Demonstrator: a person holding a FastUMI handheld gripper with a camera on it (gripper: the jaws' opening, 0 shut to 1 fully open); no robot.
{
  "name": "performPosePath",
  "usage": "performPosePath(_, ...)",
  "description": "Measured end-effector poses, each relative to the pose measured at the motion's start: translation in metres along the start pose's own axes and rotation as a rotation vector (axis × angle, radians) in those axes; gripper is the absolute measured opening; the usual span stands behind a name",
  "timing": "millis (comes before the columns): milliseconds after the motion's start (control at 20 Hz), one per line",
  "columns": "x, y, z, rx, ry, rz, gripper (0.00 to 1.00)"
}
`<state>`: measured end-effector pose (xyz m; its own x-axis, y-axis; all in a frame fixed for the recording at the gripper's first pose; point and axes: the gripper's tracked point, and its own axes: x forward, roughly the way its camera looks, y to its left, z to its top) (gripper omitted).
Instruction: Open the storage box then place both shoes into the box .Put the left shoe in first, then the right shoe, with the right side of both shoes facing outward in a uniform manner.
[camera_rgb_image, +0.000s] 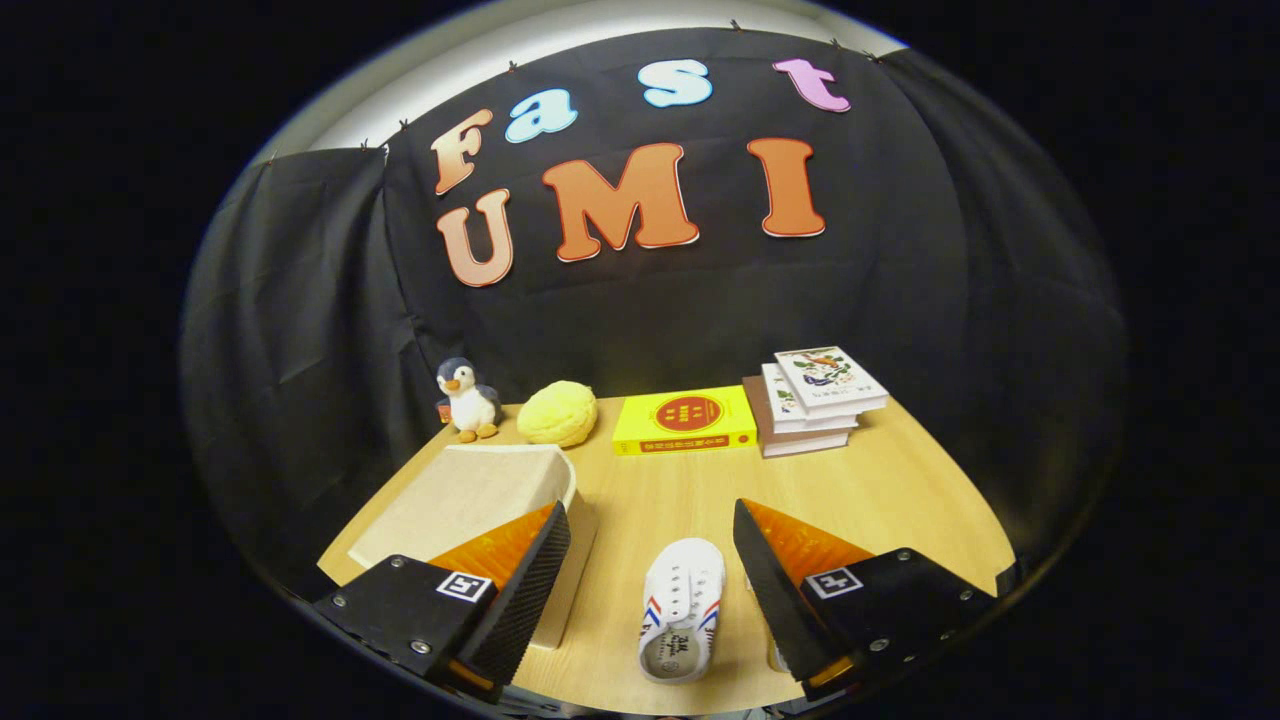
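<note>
The worktop (880, 490) carries everything, and the biggest task item on it is the storage box (470, 500), a pale lidded box lying beyond and partly behind the left finger, its lid apparently closed and flat. Since the box has to be opened first, the step in hand is best done by swinging the hand-held gripper (652, 530) leftward to the box's near edge, catching the lid's lip squarely, and lifting it fully back so the opening is free before any shoe is touched. At the far edge sit a stack of books (815, 400), a yellow book (685, 420), a yellow plush lump (557, 413) and a toy penguin (468, 398), all well apart from the work. The gripper's fingers are spread wide and grasp nothing. Between them, close in, lies a white shoe (683, 610) on its sole; its long axis runs along the fingers, toe pointing away toward the books, heel opening nearest the gripper. A second shoe seems just hidden behind the right finger, though I cannot tell for sure.
</note>
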<state>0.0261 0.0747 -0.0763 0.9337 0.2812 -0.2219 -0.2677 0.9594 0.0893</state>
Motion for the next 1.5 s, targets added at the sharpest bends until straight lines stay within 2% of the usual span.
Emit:
performPosePath(250,0.021,0.030,-0.022,0.194,0.107,0.196,0.98)
performPosePath(500,0.038,0.063,-0.049,0.464,0.252,0.405,0.98)
performPosePath(650,0.045,0.083,-0.063,0.606,0.341,0.499,0.97)
performPosePath(900,0.059,0.104,-0.094,0.604,0.445,0.556,0.97)
performPosePath(1150,0.074,0.116,-0.111,0.698,0.508,0.590,0.97)
performPosePath(1300,0.070,0.124,-0.105,0.790,0.532,0.654,0.97)
performPosePath(1400,0.071,0.123,-0.105,0.797,0.536,0.654,0.92)
performPosePath(1450,0.070,0.121,-0.106,0.803,0.540,0.651,0.83)
performPosePath(1500,0.068,0.121,-0.102,0.815,0.538,0.658,0.78)
